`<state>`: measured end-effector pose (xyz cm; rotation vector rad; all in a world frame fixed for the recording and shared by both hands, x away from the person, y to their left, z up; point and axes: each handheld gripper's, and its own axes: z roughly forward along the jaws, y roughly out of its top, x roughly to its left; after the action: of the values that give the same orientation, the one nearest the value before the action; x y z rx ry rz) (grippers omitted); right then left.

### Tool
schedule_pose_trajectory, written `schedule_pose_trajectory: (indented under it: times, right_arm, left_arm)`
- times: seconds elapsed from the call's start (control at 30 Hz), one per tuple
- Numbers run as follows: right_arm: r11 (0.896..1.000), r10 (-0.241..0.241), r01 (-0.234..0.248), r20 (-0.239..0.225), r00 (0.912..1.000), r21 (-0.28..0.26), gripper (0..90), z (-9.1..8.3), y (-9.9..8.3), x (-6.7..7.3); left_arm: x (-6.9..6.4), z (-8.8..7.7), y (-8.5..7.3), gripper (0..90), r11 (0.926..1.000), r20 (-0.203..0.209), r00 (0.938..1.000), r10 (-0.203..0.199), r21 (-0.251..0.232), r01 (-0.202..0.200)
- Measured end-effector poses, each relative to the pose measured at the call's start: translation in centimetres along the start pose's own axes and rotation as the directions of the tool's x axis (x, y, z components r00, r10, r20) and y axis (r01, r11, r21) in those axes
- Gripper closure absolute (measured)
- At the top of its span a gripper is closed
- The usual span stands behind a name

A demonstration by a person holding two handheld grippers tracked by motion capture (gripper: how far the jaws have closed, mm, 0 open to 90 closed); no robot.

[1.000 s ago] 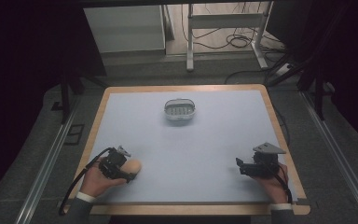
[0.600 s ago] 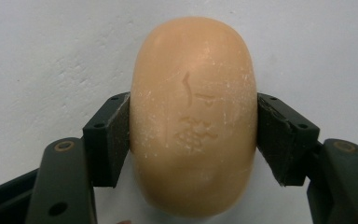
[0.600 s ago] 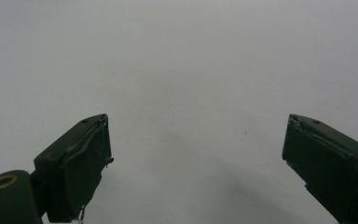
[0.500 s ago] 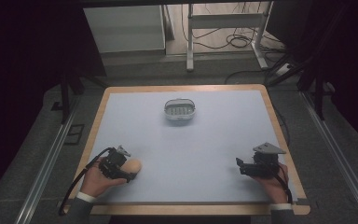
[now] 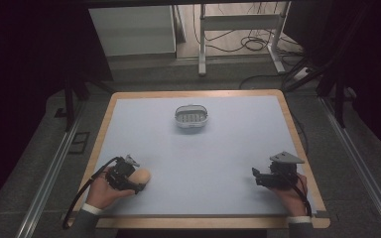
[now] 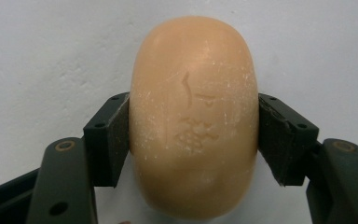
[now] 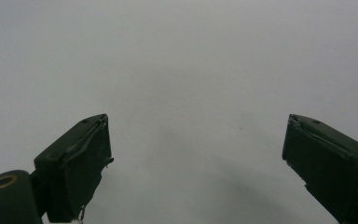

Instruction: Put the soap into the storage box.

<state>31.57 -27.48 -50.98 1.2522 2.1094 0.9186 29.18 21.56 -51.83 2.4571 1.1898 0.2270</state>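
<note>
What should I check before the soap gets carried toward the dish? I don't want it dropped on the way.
1. Grip on the soap bar: left tool has a pad on each flank, shut on it. Ok.
2. Grip depth: pads sit at the bar's middle, not its tip. Ok.
3. Soap dish: upright at the far middle of the table, nothing seen in it. Ok.
4. Path from bar to dish: bare tabletop between them. Ok.
5. Right tool: jaws wide apart, holding nothing, off at the near right. Ok.
6. Whether the bar is slippery or wet: cannot tell.
</note>
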Motion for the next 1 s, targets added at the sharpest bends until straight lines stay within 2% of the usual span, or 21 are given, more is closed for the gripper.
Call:
schedule_pose_trajectory:
  times: [0.43, 1.0]
  right_arm:
    - [1.000, 0.004, -0.004, 0.003, 1.0000, 0.006, 7.8, 0.0, -0.1, 0.0]
    - [1.000, 0.004, -0.005, 0.007, 1.0000, 0.012, 7.8, 0.1, -0.1, -0.2]
  left_arm:
    - [0.6, -0.8, 0.5, 32.7, 0.9999, 0.039, 0.9992, 0.001, -0.015, 0.000]
    - [0.8, -1.2, 2.0, 32.7, 0.9995, 0.045, 0.9988, 0.015, -0.027, -0.014]
